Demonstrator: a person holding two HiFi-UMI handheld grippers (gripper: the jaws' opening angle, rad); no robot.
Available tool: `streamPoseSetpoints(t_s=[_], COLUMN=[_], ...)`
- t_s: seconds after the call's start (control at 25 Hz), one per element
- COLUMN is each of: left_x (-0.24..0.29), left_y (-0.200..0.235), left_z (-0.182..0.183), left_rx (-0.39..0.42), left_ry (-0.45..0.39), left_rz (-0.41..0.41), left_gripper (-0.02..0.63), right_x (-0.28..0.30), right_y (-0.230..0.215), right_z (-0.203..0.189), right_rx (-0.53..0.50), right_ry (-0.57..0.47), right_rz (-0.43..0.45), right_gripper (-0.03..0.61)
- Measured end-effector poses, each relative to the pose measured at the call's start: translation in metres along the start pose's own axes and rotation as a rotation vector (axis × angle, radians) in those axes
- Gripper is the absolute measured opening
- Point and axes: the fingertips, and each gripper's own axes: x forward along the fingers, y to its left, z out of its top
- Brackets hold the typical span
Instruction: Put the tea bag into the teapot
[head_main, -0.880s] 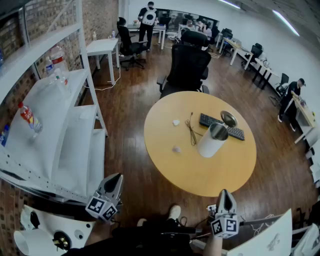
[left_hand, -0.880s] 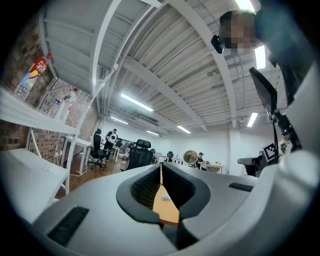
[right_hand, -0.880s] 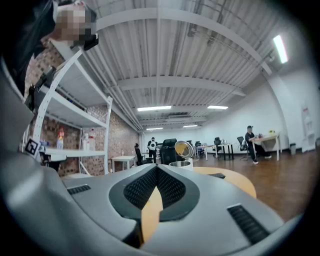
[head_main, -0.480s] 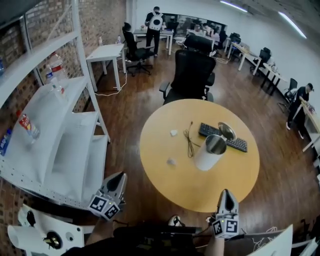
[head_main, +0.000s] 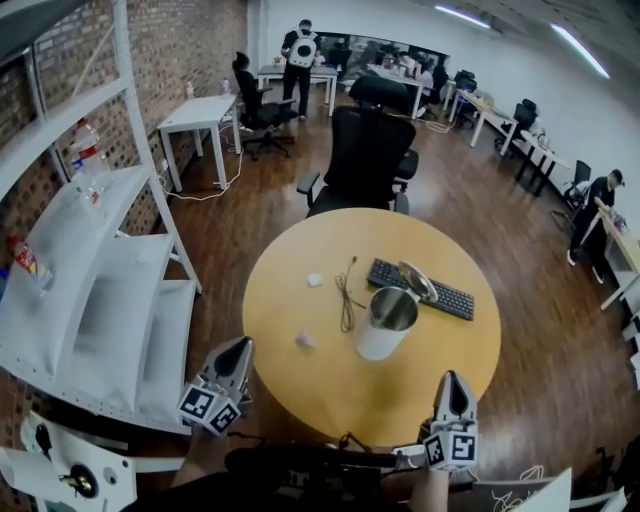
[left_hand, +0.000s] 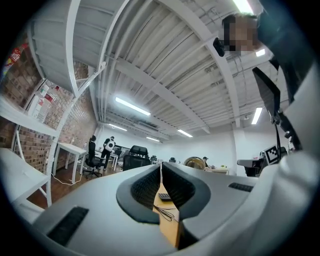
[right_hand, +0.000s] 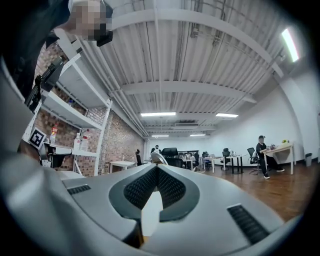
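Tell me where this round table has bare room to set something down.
Widest bare patch: the near arc of the table, on the person's side of the teapot. Also bare: the right side, beyond the keyboard, and the left rim, outside the nearer small white item. Crowded: the middle, where cable, teapot, lid and keyboard cluster.

Two tiny white specks (head_main: 305, 341) on round table (head_main: 450, 350), nature unclear

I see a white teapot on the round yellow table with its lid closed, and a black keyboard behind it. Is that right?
Not quite. The head view shows the white teapot with its lid open, tipped back. The rest holds: round yellow table, black keyboard behind it.
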Motion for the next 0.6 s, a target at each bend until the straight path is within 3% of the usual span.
streamPoseSetpoints(t_s=[0.2,0.4,0.6], left_x=[0.036,0.075,0.101], left_y=[-0.019,-0.042,-0.027], left_z=[-0.016,-0.015,-0.008], left_rx=[-0.041,-0.035,-0.037], left_ry=[0.019,0.033,0.023], left_rz=[-0.03,-0.139,-0.199], left_gripper=[0.008,0.008,0.008], right_x=[-0.007,-0.017,-0.03], right_y=[-0.038,-0.061,-0.076], right_z=[0.001,-0.007,0.017], right_rx=[0.024,0.038,0.033], right_ry=[-0.019,-0.042,-0.073], right_rz=[-0.086,-0.169,-0.315], right_gripper=[0.008,0.008,0.008])
